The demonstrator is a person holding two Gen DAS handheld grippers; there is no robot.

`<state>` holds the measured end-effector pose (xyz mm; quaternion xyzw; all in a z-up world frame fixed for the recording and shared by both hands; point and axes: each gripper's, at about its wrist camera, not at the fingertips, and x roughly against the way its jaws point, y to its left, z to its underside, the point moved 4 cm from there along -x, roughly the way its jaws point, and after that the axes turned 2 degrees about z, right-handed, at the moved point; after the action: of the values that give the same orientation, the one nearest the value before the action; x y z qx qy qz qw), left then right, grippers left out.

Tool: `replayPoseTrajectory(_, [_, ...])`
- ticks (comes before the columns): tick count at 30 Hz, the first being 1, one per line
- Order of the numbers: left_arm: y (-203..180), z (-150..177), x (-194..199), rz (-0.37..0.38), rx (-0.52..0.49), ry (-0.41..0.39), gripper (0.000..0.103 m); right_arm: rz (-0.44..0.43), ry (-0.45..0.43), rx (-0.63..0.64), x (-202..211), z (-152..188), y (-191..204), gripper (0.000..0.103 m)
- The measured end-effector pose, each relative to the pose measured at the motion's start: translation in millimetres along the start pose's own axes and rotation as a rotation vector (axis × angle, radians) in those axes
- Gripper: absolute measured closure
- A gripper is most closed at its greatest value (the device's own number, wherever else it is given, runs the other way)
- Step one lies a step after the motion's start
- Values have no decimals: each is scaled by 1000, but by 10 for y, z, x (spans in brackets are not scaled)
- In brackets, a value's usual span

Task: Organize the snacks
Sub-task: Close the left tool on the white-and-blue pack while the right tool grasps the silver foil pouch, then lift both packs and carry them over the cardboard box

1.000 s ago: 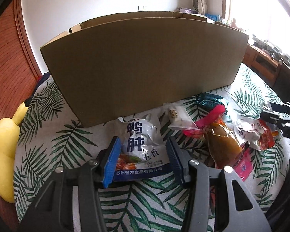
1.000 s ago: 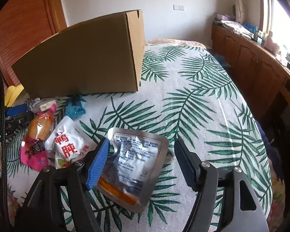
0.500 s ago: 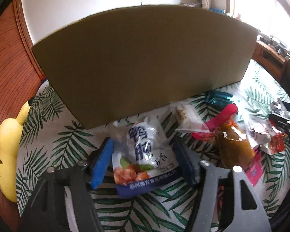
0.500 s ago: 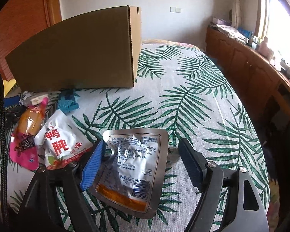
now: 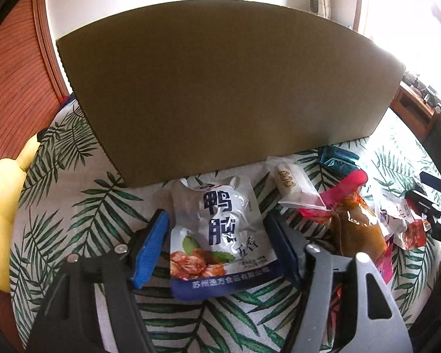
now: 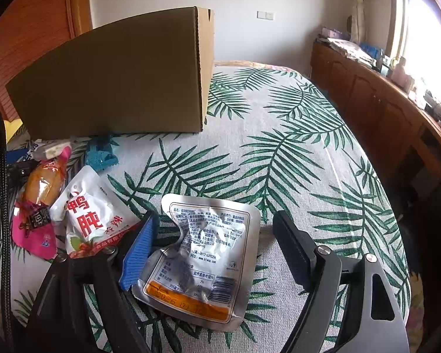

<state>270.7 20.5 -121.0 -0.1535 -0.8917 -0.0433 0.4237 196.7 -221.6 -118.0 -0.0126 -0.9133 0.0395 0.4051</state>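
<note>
Brown corrugated cardboard box (image 5: 220, 88) stands on the palm-leaf patterned tablecloth (image 6: 279, 147) and serves as the reference for everything here; from these views its inside is hidden, so what it already contains cannot be told. Directly in front of its near wall lies a white foil snack pouch with blue characters and a blue bottom band (image 5: 220, 229), and the left gripper (image 5: 217, 247) straddles it, jaws closing, the right pad at the pouch edge and the blue left pad just clear of it. Further to the right of the box front, a silver foil pouch lying printed back upward with an orange strip (image 6: 203, 256) sits between the jaws of the right gripper (image 6: 214, 250), which are opening; the right pad stands well apart from the foil, while contact at the left pad cannot be told. Loose items remain near the box's right front corner: a clear sachet (image 5: 291, 182), a teal wrapper (image 6: 100, 156), a pink-ended pack of amber contents (image 6: 41, 191) and a white pouch with red characters (image 6: 91, 214). Assessment: the step in hand is the pick-up of one pouch per gripper. The next move calls for a firm pinch on the thin, slippery foil, then a lift clearing the box's rim.
</note>
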Motion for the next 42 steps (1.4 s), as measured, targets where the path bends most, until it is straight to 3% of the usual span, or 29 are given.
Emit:
replayPoseTrajectory(12, [46, 62, 153, 15, 19, -56, 44, -1, 1, -1, -5, 8, -6, 20])
replayPoseTrajectory(20, [20, 99, 500, 68, 31, -128, 44, -2, 5, -1, -22, 2, -6, 18])
replayPoseTrajectory(27, [-182, 172, 795, 107, 2, -187, 44, 6, 45, 3, -25, 7, -121, 11])
replayPoseTrajectory(37, [-373, 258, 778, 170, -1, -174, 44, 4, 68, 3, -47, -5, -279, 12])
replayPoseTrajectory(42, [-438, 286, 793, 190, 7, -176, 44, -20, 74, 24, -25, -2, -271, 16])
